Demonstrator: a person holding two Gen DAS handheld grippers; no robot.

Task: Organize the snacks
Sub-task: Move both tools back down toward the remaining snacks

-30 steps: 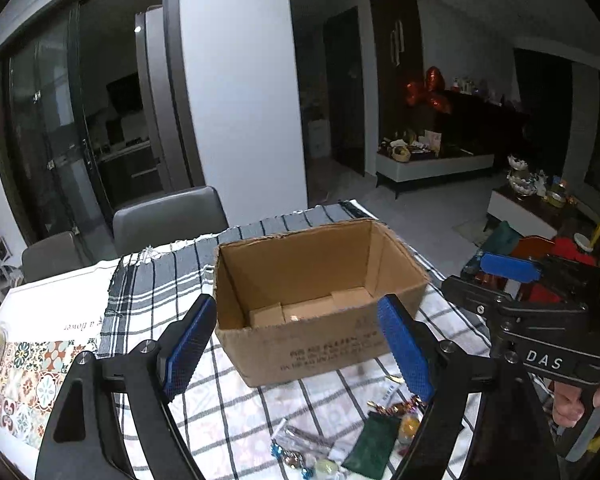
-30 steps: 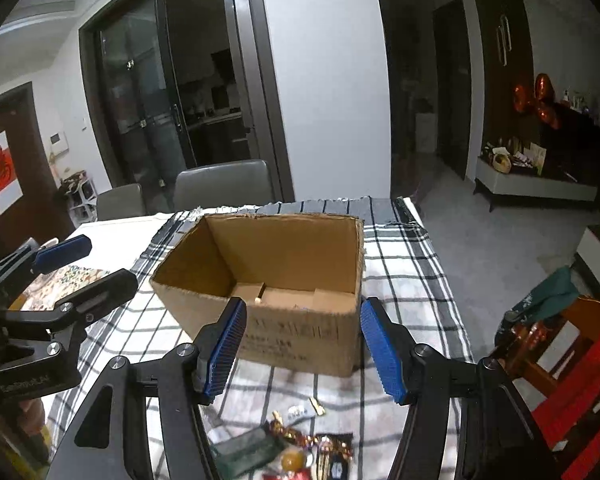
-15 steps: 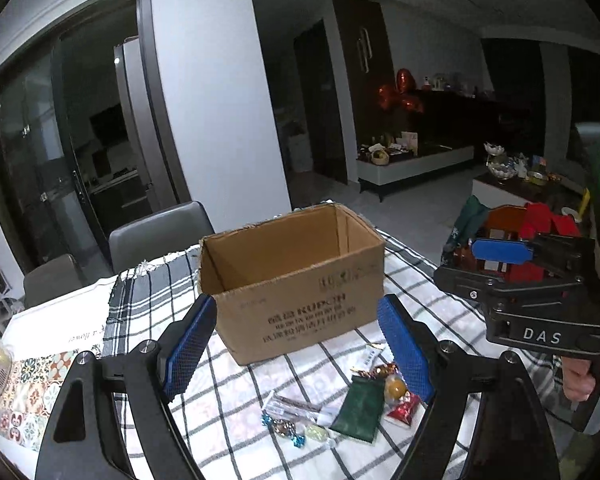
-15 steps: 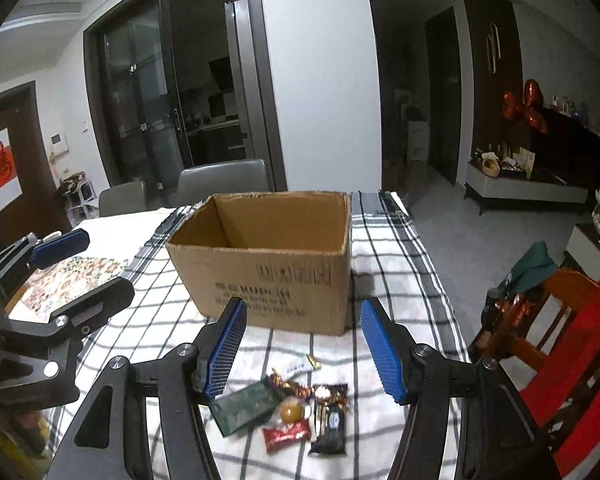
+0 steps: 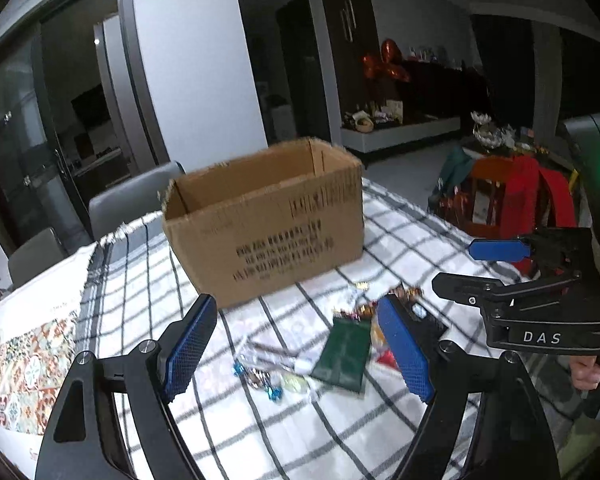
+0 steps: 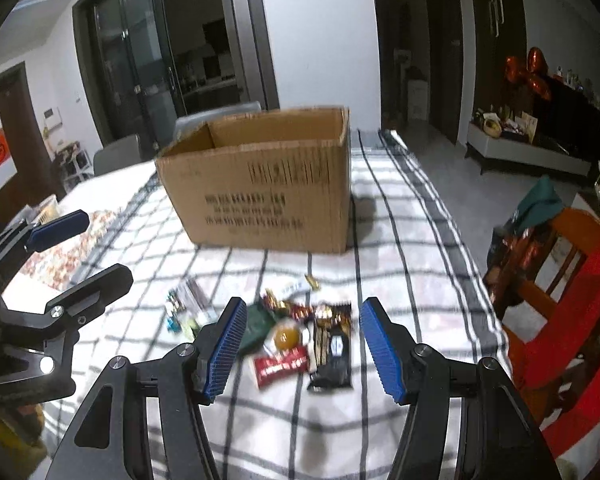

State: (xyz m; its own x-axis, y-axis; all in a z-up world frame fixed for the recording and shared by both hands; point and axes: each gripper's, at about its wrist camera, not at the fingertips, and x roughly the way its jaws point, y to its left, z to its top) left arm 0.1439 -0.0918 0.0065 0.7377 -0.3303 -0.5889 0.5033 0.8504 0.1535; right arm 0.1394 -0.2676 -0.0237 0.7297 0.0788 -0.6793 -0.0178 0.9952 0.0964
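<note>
An open cardboard box (image 5: 264, 220) (image 6: 260, 188) stands on the checked tablecloth. In front of it lies a heap of snacks: a dark green packet (image 5: 342, 354) (image 6: 256, 326), a red packet (image 6: 282, 364), a black bar (image 6: 332, 356), an orange sweet (image 6: 286, 336) and small wrapped candies (image 5: 268, 380). My left gripper (image 5: 296, 354) is open and empty above the candies and green packet. My right gripper (image 6: 302, 350) is open and empty above the red packet and black bar. Each gripper shows in the other's view, the right gripper (image 5: 500, 264) and the left gripper (image 6: 60, 248).
The checked cloth (image 6: 400, 240) covers the table; a patterned mat (image 5: 24, 364) lies at its left end. Grey chairs (image 5: 132, 200) stand behind the table. A red wooden chair (image 6: 568, 280) stands close at the right edge.
Both grippers have pulled back and dropped lower over the snack heap; the box now looks farther away and its inside is hidden. Both stay open.
</note>
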